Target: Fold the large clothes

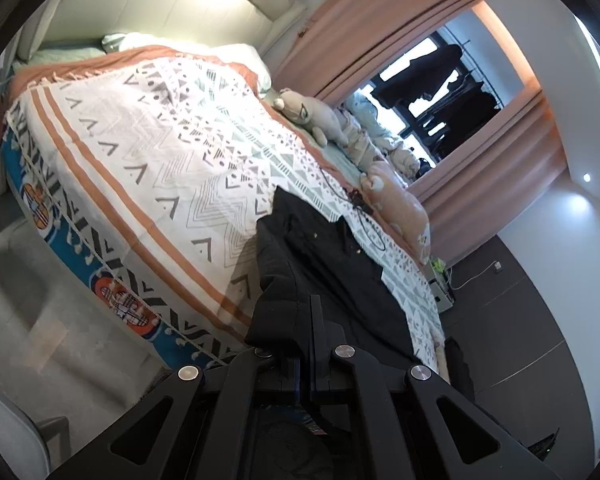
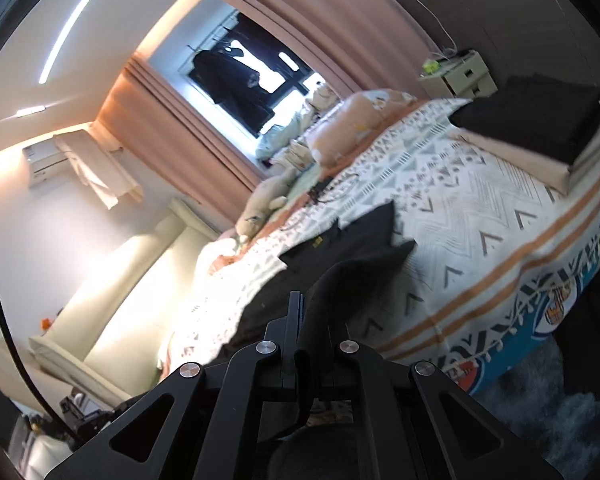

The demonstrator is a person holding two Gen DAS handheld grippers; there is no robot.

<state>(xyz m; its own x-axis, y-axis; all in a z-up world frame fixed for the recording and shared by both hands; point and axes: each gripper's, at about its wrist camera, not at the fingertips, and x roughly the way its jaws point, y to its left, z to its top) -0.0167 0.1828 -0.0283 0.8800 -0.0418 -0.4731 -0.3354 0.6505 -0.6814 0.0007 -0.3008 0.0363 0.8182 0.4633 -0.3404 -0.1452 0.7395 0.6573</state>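
Observation:
A large black garment (image 1: 324,256) with small gold buttons lies on the patterned bedspread (image 1: 148,152) near the foot of the bed. My left gripper (image 1: 306,312) is shut on its near hem, and the fabric drapes over the fingers. In the right wrist view the same black garment (image 2: 356,236) lies on the bedspread (image 2: 480,208). My right gripper (image 2: 312,308) is shut on a raised fold of it, which bulges up between the fingers.
A stack of folded clothes, black (image 2: 540,116) on beige, sits at the bed's far corner. Plush toys (image 1: 312,114) and a pink pillow (image 1: 404,208) line the window side, with a black cable (image 1: 360,208) on the bed. A nightstand (image 2: 460,76) stands beyond.

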